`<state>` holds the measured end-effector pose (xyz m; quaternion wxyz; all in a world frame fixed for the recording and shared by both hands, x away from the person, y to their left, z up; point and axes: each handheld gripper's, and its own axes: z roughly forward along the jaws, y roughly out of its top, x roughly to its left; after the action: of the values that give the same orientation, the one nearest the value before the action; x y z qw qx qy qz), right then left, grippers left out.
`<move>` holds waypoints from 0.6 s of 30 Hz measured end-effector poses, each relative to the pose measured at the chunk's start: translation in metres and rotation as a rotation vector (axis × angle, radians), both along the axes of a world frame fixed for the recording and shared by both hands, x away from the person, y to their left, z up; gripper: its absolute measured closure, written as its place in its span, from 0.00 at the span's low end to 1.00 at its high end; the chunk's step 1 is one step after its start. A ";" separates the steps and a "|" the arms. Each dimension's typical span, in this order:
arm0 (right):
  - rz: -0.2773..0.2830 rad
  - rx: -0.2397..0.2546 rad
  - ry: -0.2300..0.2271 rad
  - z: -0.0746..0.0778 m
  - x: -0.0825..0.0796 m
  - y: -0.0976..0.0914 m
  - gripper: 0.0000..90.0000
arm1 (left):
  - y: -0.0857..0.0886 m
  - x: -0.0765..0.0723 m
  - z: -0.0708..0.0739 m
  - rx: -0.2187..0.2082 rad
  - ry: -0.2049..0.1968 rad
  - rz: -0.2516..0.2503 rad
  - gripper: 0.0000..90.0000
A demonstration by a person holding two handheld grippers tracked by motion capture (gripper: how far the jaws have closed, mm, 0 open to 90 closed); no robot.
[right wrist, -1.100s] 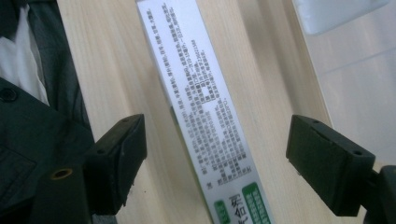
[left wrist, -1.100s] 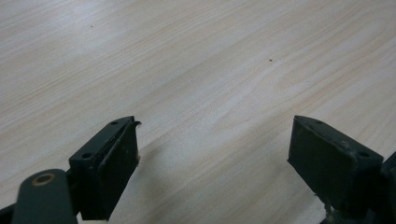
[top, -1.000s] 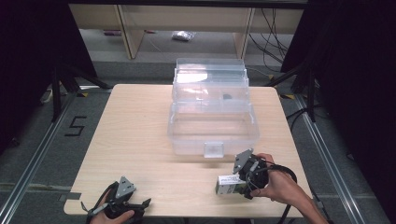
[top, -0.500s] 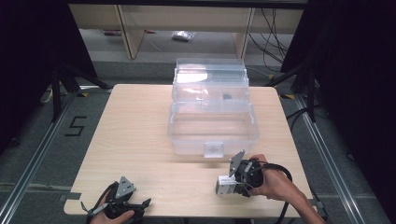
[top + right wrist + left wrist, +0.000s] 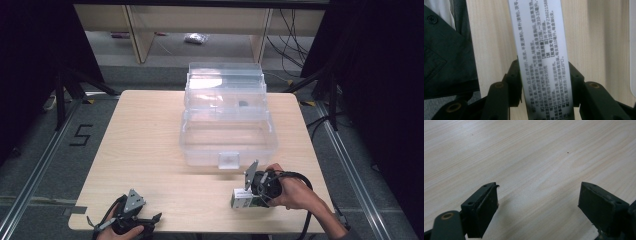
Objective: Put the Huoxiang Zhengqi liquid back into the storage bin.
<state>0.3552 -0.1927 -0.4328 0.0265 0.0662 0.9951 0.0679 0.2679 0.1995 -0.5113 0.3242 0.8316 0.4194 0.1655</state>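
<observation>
The right gripper [image 5: 248, 196] was clamped on a small white box [image 5: 541, 57] with printed text, down near the table's [image 5: 150, 140] front edge, just in front of the clear plastic bin [image 5: 227, 135]. The left gripper [image 5: 537, 207] sat at the front-left corner, jaws spread wide over bare wood with nothing between them.

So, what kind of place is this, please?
Probably a lab set up for recording: a bare wooden table on a grey floor bearing a taped number 5, loose cables and dark surroundings.
</observation>
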 end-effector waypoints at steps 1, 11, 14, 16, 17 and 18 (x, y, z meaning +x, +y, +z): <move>-0.003 -0.005 -0.003 0.000 0.000 0.000 0.66 | 0.000 0.000 0.000 0.002 -0.001 0.001 0.17; 0.035 -0.017 0.013 0.004 -0.003 0.002 0.72 | 0.000 0.000 -0.001 0.008 0.003 0.006 0.17; 0.023 0.003 0.019 0.005 -0.003 0.002 0.72 | -0.001 0.000 -0.002 0.000 0.004 0.011 0.17; 0.023 0.009 0.014 0.008 -0.001 0.000 0.72 | 0.000 0.000 -0.001 0.005 0.005 0.005 0.17; 0.003 0.001 0.019 0.010 -0.001 0.000 0.72 | 0.000 0.000 -0.001 0.007 0.004 0.005 0.17; 0.004 -0.006 0.019 0.012 0.000 0.000 0.72 | 0.000 0.000 -0.001 0.002 0.007 -0.002 0.17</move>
<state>0.3549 -0.1924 -0.4209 0.0172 0.0647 0.9957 0.0644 0.2680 0.1992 -0.5121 0.3220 0.8330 0.4195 0.1627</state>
